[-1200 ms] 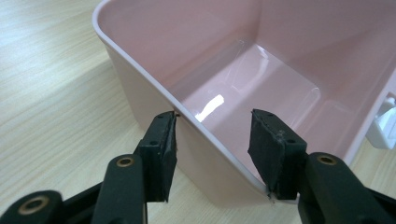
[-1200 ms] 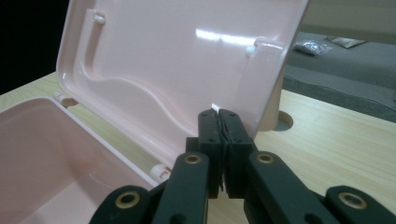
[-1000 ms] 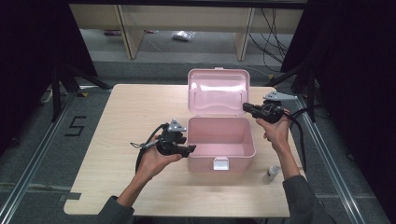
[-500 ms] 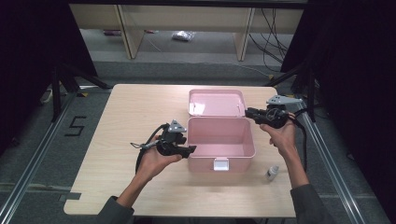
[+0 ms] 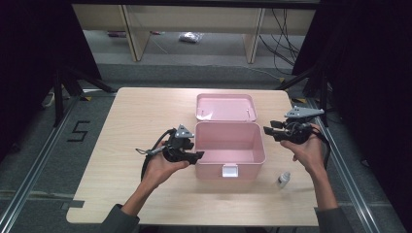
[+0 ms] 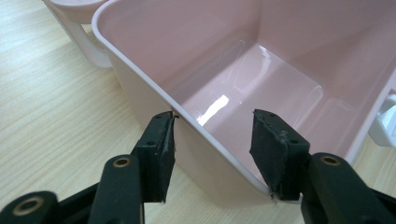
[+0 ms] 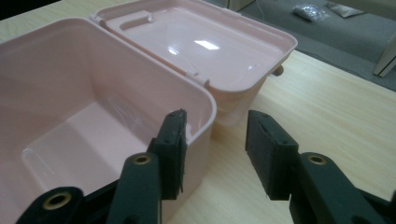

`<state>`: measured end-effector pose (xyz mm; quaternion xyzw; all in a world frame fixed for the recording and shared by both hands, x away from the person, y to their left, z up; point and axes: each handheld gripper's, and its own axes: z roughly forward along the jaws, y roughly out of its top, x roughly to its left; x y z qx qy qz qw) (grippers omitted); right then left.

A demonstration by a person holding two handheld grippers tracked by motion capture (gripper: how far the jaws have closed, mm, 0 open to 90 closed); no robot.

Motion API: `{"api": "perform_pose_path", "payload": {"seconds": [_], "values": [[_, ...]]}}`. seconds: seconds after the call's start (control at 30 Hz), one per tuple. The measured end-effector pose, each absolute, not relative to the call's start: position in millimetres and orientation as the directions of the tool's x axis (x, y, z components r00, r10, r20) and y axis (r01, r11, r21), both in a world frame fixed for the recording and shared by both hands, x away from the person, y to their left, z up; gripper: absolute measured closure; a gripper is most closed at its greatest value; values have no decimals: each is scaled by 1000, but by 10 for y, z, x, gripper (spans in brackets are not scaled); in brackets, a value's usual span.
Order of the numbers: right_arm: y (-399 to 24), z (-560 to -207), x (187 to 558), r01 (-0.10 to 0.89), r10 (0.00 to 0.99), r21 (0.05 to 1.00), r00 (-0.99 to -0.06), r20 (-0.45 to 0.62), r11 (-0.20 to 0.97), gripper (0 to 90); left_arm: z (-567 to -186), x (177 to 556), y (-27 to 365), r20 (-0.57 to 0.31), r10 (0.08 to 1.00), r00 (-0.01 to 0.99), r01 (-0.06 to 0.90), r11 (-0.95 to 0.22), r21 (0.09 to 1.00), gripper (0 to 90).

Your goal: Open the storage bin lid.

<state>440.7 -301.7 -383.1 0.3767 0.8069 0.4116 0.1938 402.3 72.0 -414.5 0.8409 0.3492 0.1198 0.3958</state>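
- Pale wooden surface seen from above, with an open pink plastic box near its middle — lid laid flat behind it, white latch on the front wall.
- Left gripper straddling the box's left wall: one jaw outside, one inside, a gap at the inner pad, so not clamped.
- Right gripper just beside the box's right rear corner, apart from it, jaws just opened, nothing between them.
- Small pale bottle standing on the surface, front right of the box; any label too small to read.
- Black figure "5" marked on the grey floor, left of the surface.
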Motion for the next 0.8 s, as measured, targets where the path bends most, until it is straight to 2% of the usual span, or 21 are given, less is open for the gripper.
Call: {"api": "perform_pose_path", "payload": {"seconds": [0.07, 0.17, 0.2, 0.23, 0.43, 0.57, 0.77, 0.8], "values": [[-3031, -3838, 4353, 465, 771, 805, -637, 15, 368, 543, -4145, 4024, 719, -76, 683, 726, 494, -441, 750, 493], [-3059, -3850, 4294, 455, 775, 800, -631, -19, 390, 480, -4143, 4020, 717, -72, 684, 726, 492, -443, 749, 493], [-3048, -3855, 4260, 487, 787, 789, -617, 7, 374, 463, -4144, 4020, 716, -71, 684, 726, 491, -444, 749, 493], [-3068, -3858, 4267, 466, 775, 782, -631, -33, 413, 448, -4143, 4019, 716, -70, 684, 727, 490, -445, 749, 493], [-3072, -3856, 4102, 553, 791, 714, -612, -3, 430, 414, -4144, 4017, 716, -68, 683, 727, 489, -446, 750, 493], [-3140, -3906, 4040, 556, 787, 688, -616, -35, 466, 402, -4144, 4016, 716, -69, 683, 727, 489, -445, 750, 492], [-3198, -3945, 3941, 602, 794, 656, -607, 5, 456, 375, -4144, 4012, 716, -66, 682, 728, 487, -447, 750, 492], [-3204, -3987, 3950, 569, 789, 682, -614, -20, 460, 361, -4144, 4012, 716, -66, 682, 728, 487, -447, 750, 492]]}}
